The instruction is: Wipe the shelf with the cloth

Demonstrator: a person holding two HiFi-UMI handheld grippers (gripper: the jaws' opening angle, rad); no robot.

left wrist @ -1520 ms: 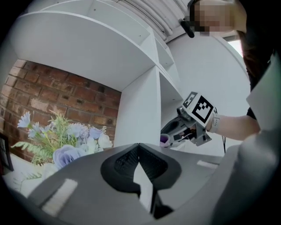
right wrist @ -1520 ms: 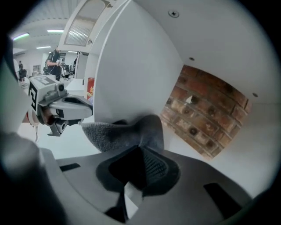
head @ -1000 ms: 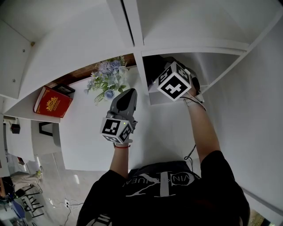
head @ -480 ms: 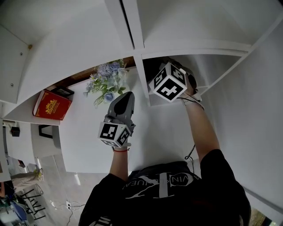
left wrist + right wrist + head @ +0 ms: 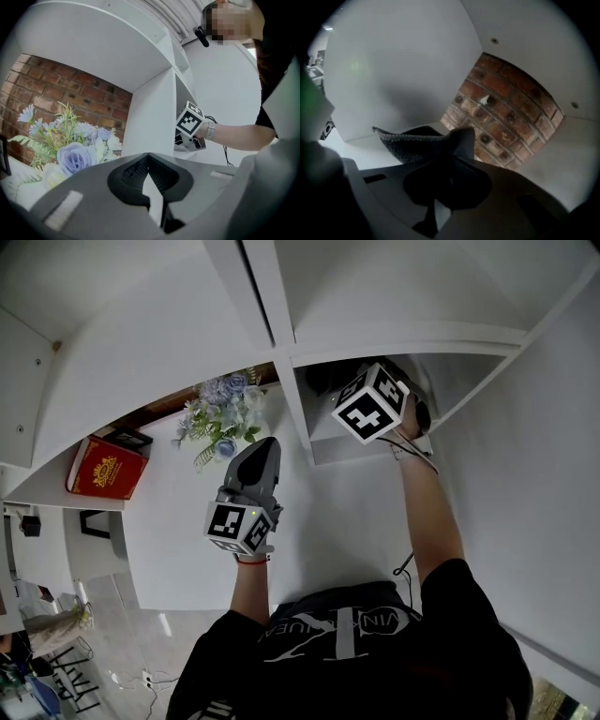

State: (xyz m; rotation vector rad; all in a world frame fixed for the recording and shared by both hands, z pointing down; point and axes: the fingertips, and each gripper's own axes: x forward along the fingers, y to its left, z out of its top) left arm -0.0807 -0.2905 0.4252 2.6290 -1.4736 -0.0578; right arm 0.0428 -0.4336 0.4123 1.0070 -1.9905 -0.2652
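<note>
Cloth [image 5: 412, 140], dark grey: pinched in my right gripper [image 5: 449, 157], jaws closing on it, inside the white shelf [image 5: 323, 448] compartment; brick wall [image 5: 501, 112] behind. Left gripper [image 5: 148, 157]: jaws together, empty, outside. Neighbouring compartment: flowers [image 5: 220, 418], red book [image 5: 103, 468].

In the right gripper view, the right gripper [image 5: 451, 157] body hides the lower part of the dark grey woven cloth [image 5: 412, 139], so I cannot tell whether it touches the white shelf [image 5: 365, 145] floor. In the head view, the black-and-white marker cube [image 5: 372, 404] covers the jaws and the cloth.
</note>
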